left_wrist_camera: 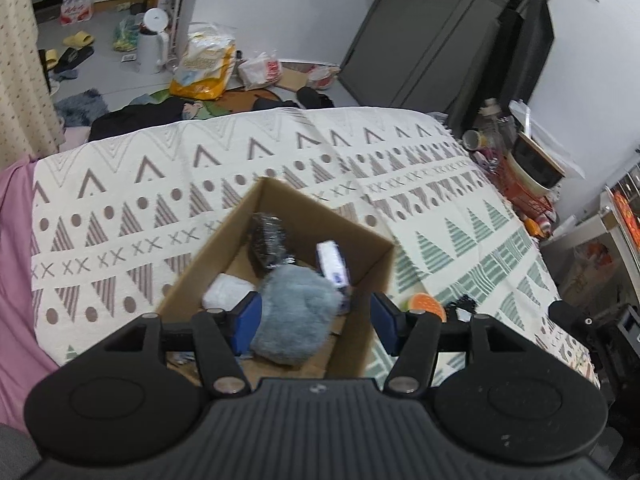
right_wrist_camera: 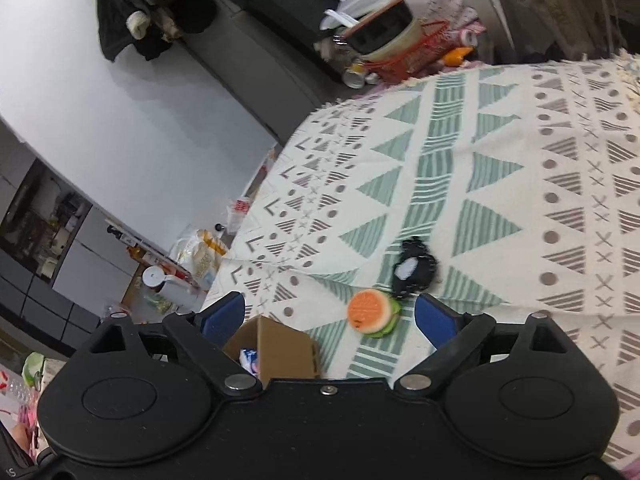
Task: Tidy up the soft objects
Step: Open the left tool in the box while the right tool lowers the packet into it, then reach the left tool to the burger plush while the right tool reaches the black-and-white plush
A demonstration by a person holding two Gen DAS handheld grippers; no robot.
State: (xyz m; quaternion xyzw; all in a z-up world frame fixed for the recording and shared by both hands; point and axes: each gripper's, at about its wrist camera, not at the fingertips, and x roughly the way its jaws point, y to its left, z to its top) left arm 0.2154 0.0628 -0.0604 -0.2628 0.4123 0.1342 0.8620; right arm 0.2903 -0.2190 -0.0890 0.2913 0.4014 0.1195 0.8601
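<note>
Left hand-held gripper [left_wrist_camera: 316,322] spread wide, empty, over cardboard box [left_wrist_camera: 372,248]; grey fluffy toy [left_wrist_camera: 296,312] inside. Right hand-held gripper [right_wrist_camera: 330,320] likewise parted, burger toy [right_wrist_camera: 372,312] at 12 o'clock on patterned cloth [right_wrist_camera: 500,184].

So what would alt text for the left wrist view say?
Open left gripper hovers above a cardboard box on a patterned bedspread. The box holds a grey fluffy toy, a white one, a black one and a white packet.
</note>
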